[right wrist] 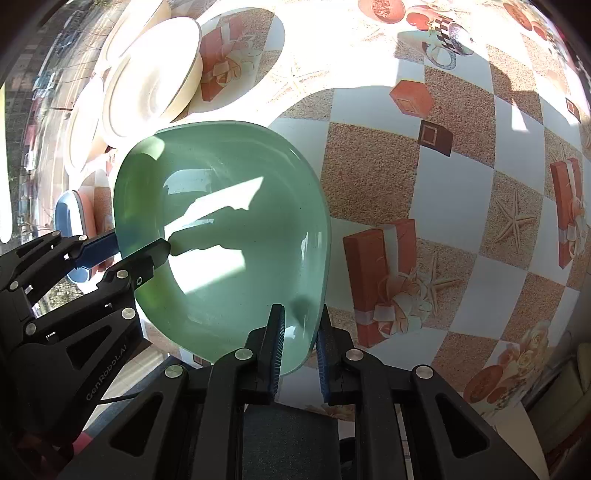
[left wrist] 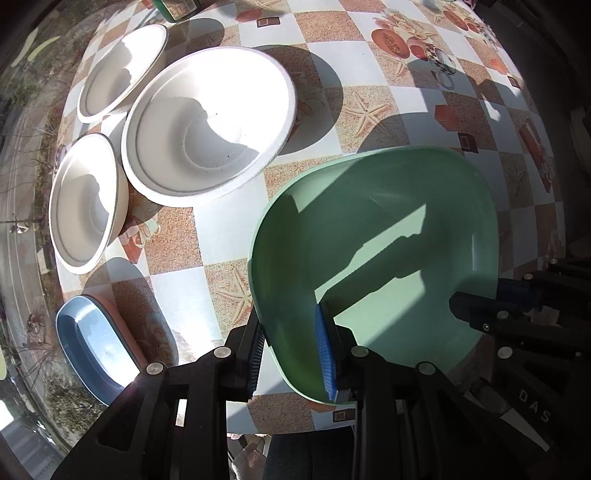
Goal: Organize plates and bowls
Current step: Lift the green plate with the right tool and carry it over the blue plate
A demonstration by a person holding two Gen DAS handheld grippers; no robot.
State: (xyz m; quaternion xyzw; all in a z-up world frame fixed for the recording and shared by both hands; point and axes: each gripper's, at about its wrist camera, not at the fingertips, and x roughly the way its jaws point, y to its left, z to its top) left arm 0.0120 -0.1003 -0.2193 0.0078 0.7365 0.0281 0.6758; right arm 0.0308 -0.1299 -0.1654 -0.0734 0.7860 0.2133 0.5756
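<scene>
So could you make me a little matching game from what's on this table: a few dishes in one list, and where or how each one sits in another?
Things:
1. green dish
2. blue dish
3. largest white bowl
4. green container

Places or states:
A. at the table's far edge, mostly cut off
B. gripped at its rim by both grippers
C. stacked on a pink dish near the table edge
D. resting on the tablecloth among two smaller white bowls

Pairs: 1-B, 2-C, 3-D, 4-A

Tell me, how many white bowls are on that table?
3. A large white bowl sits mid-table, a smaller one behind it toward the far edge, and another at its left, nearer the blue dish. More could lie outside the views.
</scene>
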